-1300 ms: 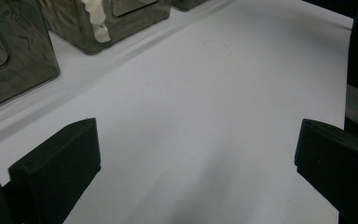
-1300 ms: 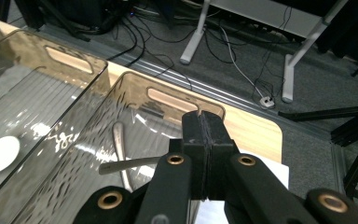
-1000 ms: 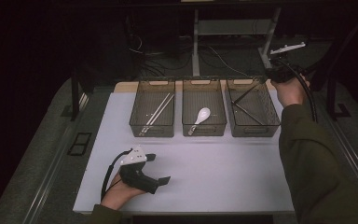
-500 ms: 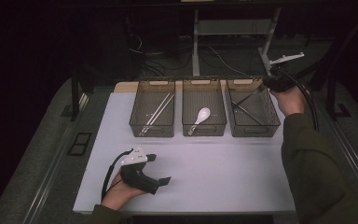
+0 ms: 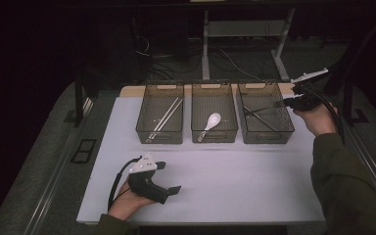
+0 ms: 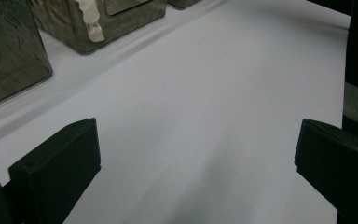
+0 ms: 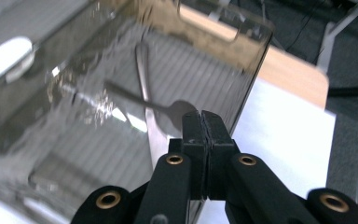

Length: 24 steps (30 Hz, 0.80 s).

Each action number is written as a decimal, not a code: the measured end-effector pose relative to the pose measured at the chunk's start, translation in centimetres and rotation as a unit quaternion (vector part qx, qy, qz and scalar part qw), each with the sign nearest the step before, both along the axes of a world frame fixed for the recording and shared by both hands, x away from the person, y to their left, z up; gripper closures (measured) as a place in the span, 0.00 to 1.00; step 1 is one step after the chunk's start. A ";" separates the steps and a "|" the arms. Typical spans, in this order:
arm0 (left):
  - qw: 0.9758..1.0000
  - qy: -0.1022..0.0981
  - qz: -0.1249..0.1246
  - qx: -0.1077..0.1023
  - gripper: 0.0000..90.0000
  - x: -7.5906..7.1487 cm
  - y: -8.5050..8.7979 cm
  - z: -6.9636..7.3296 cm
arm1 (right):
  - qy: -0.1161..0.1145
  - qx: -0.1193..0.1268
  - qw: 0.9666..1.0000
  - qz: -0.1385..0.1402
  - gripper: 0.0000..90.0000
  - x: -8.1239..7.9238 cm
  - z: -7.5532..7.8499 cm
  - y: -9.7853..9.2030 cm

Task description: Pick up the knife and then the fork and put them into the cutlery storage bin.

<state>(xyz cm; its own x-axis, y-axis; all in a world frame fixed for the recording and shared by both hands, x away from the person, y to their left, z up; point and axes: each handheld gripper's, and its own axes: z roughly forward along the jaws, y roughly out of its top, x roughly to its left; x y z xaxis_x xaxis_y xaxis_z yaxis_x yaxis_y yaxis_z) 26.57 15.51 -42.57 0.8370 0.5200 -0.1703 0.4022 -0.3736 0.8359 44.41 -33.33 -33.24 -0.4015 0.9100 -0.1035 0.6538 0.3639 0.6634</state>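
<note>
Three smoky clear bins stand in a row at the back of the white mat (image 5: 235, 176). The left bin (image 5: 142, 131) holds chopsticks (image 5: 165, 117), the middle bin (image 5: 214, 141) a white spoon (image 5: 211, 121), and the right bin (image 5: 267, 141) metal cutlery (image 5: 259, 117). My right gripper (image 5: 286, 103) hangs over the right bin's right rim. Its jaws are shut on the bowl of a metal spoon (image 7: 177, 109), whose handle reaches into the bin (image 7: 242, 70). My left gripper (image 5: 169, 177) rests low on the mat's near left and is open (image 6: 196, 158), with nothing between its jaws.
A wooden table edge (image 7: 289, 70) shows behind the bins. Table legs and cables (image 5: 215, 54) lie beyond on the dark floor. A black frame post (image 5: 81, 98) stands left of the mat. The white spoon (image 7: 7, 56) shows through the bin wall.
My right gripper has come down and nearer, from above the right bin's far corner to its right rim. The left gripper has stayed in place.
</note>
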 end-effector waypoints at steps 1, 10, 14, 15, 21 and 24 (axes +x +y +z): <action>1.000 0.000 0.000 0.000 0.00 0.0 0.0 0.0 | 0.007 -0.001 1.000 0.002 0.98 -0.2 -0.2 -0.2; 1.000 0.001 -0.004 0.000 0.00 0.2 -0.3 -0.1 | 0.052 0.003 0.998 0.020 0.96 -1.5 -2.3 -1.3; 1.000 0.001 -0.005 0.002 0.00 0.2 -0.3 -0.1 | 0.069 0.011 0.997 0.033 0.94 -1.8 -2.8 -1.4; 1.000 0.001 -0.005 0.002 0.00 0.2 -0.3 -0.1 | 0.077 0.011 0.996 0.035 0.93 -1.9 -3.0 -1.4; 1.000 0.000 -0.004 0.000 0.00 0.1 -0.2 -0.1 | 0.082 0.014 0.995 0.050 0.87 -1.9 -3.5 -1.1; 1.000 0.000 -0.003 0.000 0.00 0.1 -0.1 -0.1 | 0.082 0.019 0.995 0.057 0.82 -1.7 -3.7 -0.7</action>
